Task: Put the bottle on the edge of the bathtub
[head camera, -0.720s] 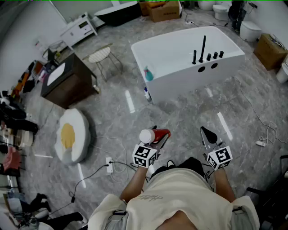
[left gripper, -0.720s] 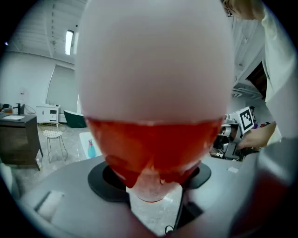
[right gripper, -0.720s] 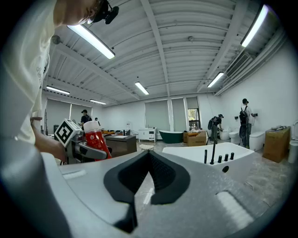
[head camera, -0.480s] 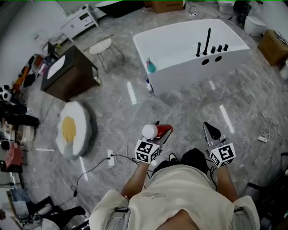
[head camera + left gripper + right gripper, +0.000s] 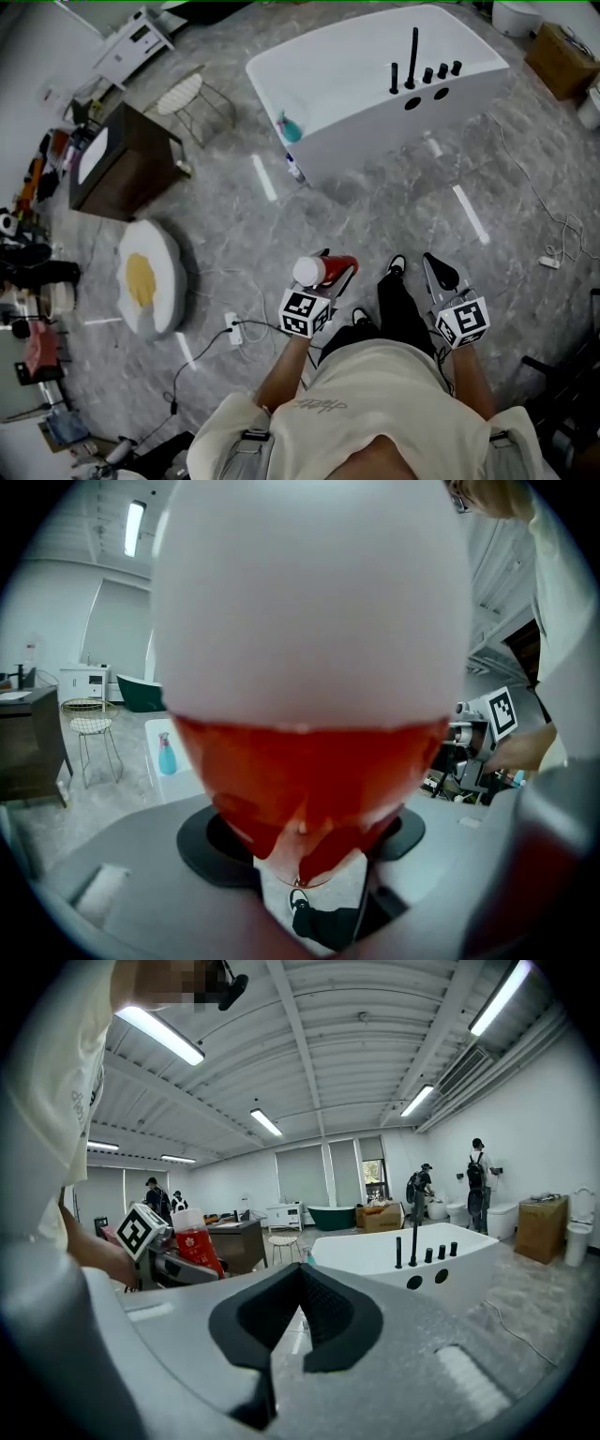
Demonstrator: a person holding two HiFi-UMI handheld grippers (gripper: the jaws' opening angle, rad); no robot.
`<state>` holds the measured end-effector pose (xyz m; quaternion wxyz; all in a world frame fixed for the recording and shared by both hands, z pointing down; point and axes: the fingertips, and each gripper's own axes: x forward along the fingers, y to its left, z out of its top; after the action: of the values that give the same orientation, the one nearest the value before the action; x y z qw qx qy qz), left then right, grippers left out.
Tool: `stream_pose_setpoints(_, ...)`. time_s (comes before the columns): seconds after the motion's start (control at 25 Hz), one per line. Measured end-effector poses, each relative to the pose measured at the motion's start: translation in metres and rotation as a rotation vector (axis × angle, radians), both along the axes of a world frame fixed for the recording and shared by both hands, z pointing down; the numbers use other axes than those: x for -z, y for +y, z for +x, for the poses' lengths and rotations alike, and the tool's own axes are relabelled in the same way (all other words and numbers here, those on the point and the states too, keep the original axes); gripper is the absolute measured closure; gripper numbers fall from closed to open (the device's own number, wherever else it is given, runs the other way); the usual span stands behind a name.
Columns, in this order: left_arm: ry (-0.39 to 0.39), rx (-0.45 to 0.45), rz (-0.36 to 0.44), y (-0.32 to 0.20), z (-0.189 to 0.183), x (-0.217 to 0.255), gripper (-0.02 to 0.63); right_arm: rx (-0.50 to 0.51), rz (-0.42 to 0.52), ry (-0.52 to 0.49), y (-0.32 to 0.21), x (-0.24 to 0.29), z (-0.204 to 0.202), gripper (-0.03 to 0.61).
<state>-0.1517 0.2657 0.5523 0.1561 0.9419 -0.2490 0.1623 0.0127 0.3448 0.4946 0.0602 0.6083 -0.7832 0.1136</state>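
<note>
No text can be read; script on the shirt (image 5: 375, 405) is too small.

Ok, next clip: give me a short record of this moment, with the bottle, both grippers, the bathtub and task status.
bottle: red with a white cap, carried in the left gripper
left gripper: shut on the bottle
right gripper: shut, nothing in it
bathtub: white, well ahead, apart from both grippers; black taps on its rim
task status: bottle not yet on the bathtub edge
</note>
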Motion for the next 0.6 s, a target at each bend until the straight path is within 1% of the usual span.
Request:
stream_pose_setpoints(0.16,-0.021,0.042,0.049,-0.038,0.027,0.014,0.314,0.031,-0.028,0.011,-0.032,-0.015,0.029,0.577)
stream_pose_setpoints(0.32,-0.059,0.028,0.104,-0.088,0.051,0.031,0.314,0.052,-0.005,0.030,-0.085,-0.020,0.066,0.577)
stream_pose_setpoints(0.44,-0.073,0.042,0.115,-0.120,0.070,0.041,0.314,0.070,0.019,0.025,-0.122,-0.012,0.089,0.577)
stream_pose_setpoints(0.6,-0.053,0.103,0.119,-0.148,0.102,0.058,0.313,0.135,0.034,0.015,-0.156,0.001,0.112,0.577)
